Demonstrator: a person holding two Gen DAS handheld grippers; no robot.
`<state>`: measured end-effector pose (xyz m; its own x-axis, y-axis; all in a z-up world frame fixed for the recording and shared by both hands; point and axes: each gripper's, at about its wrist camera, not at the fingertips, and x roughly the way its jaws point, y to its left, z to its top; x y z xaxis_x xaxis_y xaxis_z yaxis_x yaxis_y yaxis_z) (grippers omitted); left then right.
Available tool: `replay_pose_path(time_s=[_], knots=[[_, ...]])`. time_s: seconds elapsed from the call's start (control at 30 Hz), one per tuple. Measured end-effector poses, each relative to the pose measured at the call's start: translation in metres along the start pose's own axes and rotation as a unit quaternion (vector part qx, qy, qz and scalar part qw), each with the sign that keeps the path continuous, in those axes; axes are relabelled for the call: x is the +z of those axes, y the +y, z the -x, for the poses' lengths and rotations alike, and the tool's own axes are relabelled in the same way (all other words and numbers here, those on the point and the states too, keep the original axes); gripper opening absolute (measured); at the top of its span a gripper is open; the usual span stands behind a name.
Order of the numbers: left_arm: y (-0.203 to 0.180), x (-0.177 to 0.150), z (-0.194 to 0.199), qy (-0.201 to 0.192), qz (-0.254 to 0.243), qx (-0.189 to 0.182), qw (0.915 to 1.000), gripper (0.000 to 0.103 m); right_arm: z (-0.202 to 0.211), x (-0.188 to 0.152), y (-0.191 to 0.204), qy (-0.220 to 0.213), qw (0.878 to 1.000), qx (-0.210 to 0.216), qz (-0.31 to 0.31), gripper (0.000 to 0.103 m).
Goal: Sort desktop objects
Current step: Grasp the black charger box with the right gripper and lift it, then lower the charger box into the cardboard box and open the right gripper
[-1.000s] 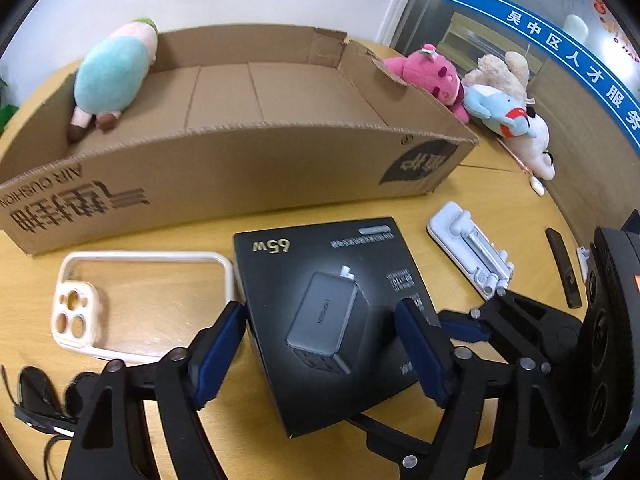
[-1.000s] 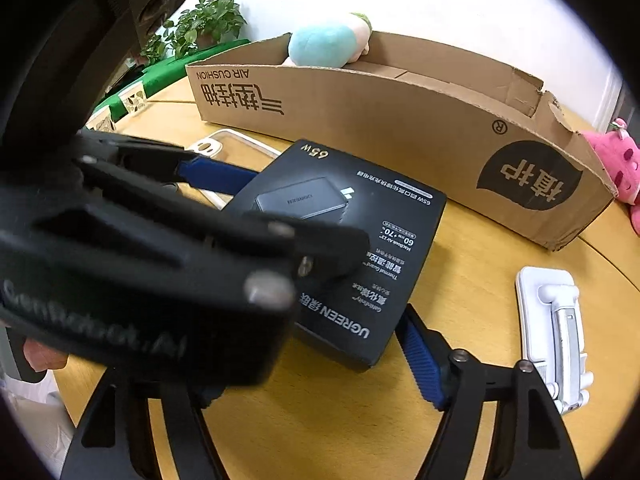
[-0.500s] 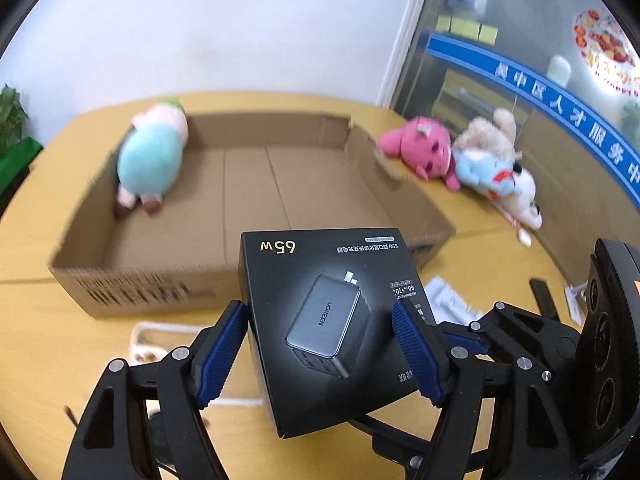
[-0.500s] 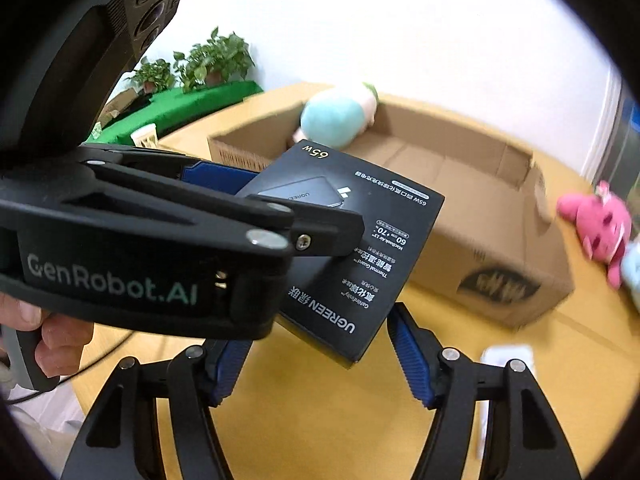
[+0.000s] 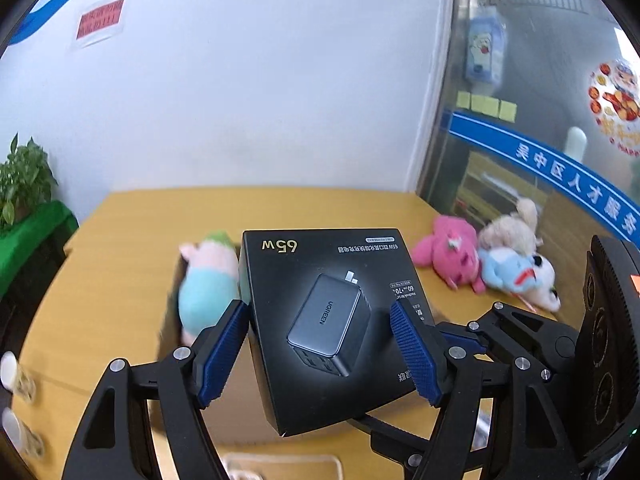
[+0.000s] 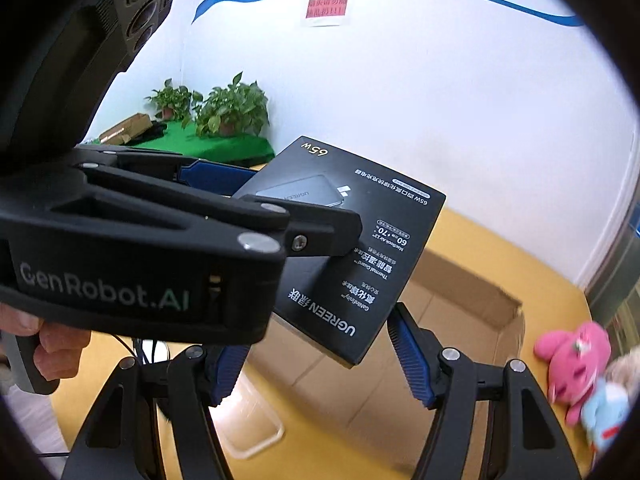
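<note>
My left gripper (image 5: 320,354) is shut on a black 65W charger box (image 5: 332,320) and holds it in the air over the open cardboard box (image 5: 240,412). The charger box also shows in the right wrist view (image 6: 352,248), clamped by the left gripper's black body (image 6: 160,248). My right gripper (image 6: 320,364) is open just below the charger box's near corner; whether it touches the box I cannot tell. A teal and pink plush (image 5: 206,284) lies in the cardboard box (image 6: 460,308).
A pink plush (image 5: 448,258), a beige one (image 5: 512,228) and a blue and white one (image 5: 516,276) lie on the yellow table (image 5: 120,248) at the right. A clear phone case (image 6: 248,424) lies below. Potted plants (image 6: 228,108) stand on a green shelf at the left.
The left gripper has lifted the charger box off the table and carried it up and forward over the cardboard box. The right gripper has risen along with it.
</note>
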<state>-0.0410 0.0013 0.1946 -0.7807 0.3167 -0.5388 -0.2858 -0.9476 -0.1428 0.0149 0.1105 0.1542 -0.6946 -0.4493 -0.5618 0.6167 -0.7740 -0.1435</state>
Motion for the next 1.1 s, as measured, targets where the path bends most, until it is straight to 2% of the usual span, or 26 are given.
replay_pose_path(time_s=[0.1, 0.27, 0.43, 0.63, 0.8, 0.93, 1.1], knots=[[0.013, 0.035, -0.020, -0.003, 0.002, 0.001, 1.0000, 0.071, -0.021, 0.029, -0.024, 0.000, 1.000, 0.011, -0.008, 0.067], [0.039, 0.090, -0.062, 0.005, 0.022, -0.020, 0.9995, 0.070, -0.053, 0.068, -0.060, 0.002, 1.000, 0.011, -0.012, 0.067], [0.056, 0.121, -0.126, 0.041, 0.025, -0.025, 0.9985, 0.070, -0.094, 0.092, -0.098, 0.025, 0.999, 0.017, -0.025, 0.067], [0.079, 0.113, -0.224, 0.125, 0.048, -0.037, 0.9903, 0.070, -0.176, 0.070, -0.140, 0.088, 0.994, 0.040, -0.059, 0.067], [0.097, 0.087, -0.300, 0.200, 0.060, -0.025, 0.9777, 0.067, -0.245, 0.034, -0.158, 0.144, 0.983, 0.066, -0.092, 0.067], [0.102, 0.064, -0.342, 0.251, 0.058, -0.003, 0.9662, 0.067, -0.284, 0.008, -0.165, 0.171, 0.975, 0.085, -0.116, 0.067], [0.092, 0.043, -0.358, 0.286, 0.030, 0.019, 0.9575, 0.067, -0.307, -0.025, -0.163, 0.192, 0.965, 0.114, -0.140, 0.067]])
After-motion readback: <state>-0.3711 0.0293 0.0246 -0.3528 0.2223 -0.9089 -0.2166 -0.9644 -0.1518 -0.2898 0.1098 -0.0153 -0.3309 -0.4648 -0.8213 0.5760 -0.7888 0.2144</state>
